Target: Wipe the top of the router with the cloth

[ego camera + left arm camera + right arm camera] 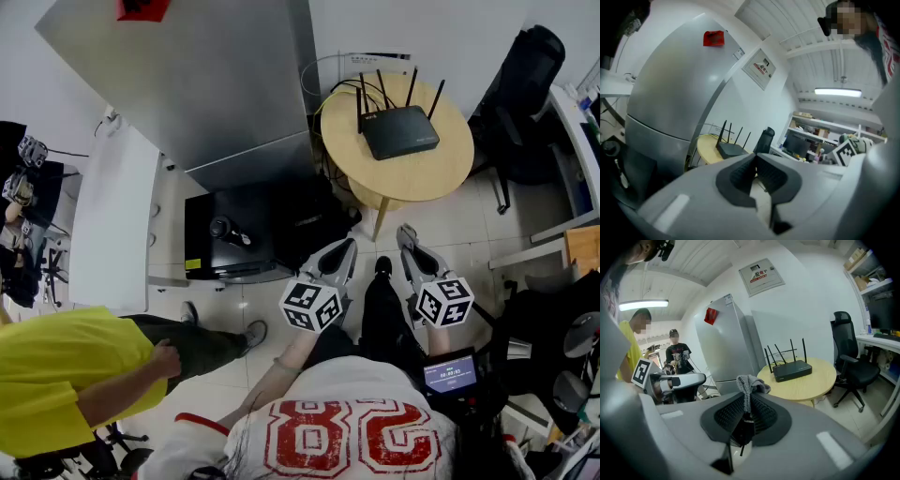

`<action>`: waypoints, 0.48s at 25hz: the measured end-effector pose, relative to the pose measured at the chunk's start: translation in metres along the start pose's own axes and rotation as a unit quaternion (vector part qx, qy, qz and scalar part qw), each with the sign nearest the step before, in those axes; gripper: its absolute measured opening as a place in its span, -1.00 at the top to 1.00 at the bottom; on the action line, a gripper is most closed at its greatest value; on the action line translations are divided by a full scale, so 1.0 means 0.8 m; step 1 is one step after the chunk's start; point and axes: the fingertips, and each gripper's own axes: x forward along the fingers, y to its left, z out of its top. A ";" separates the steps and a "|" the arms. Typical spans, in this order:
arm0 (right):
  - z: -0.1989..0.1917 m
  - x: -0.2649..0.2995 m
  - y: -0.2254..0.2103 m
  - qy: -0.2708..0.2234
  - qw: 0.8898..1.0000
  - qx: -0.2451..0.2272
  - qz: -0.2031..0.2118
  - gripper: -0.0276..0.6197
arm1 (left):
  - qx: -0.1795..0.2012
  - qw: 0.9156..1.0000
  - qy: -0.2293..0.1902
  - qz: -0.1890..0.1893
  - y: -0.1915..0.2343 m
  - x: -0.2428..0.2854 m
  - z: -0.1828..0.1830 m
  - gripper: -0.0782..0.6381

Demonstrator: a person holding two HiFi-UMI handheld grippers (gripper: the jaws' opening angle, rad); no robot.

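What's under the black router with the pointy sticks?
The router sits on a round wooden table. The patch of tabletop right beneath it is covered, so I can't see that.

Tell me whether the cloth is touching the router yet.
No, the cloth is pinched in the right gripper, whose jaws are shut on it, well short of the router on the round table.

The right gripper (749, 398) is pinching a grey cloth (748, 383) between its closed jaws, with a tuft sticking up above them. Beyond, a black router (792, 370) is sitting on a round table (822, 379), its antennas pointing up. A fridge (726, 345) is standing left of the table and a chair (851, 363) right of it. A person in yellow (633, 350) is standing at the far left.
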 end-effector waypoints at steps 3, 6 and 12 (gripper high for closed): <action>0.021 0.027 -0.042 -0.001 1.000 -0.001 0.012 0.80 | 0.000 1.000 -0.003 0.015 0.012 0.044 0.001 0.77; 0.051 0.054 -0.088 -0.003 1.000 -0.009 0.026 0.80 | -0.014 0.999 -0.021 0.028 0.022 0.099 0.015 0.77; 0.128 0.104 -0.163 -0.002 0.997 -0.032 0.069 0.80 | 0.003 0.996 -0.082 0.033 0.001 0.205 0.084 0.77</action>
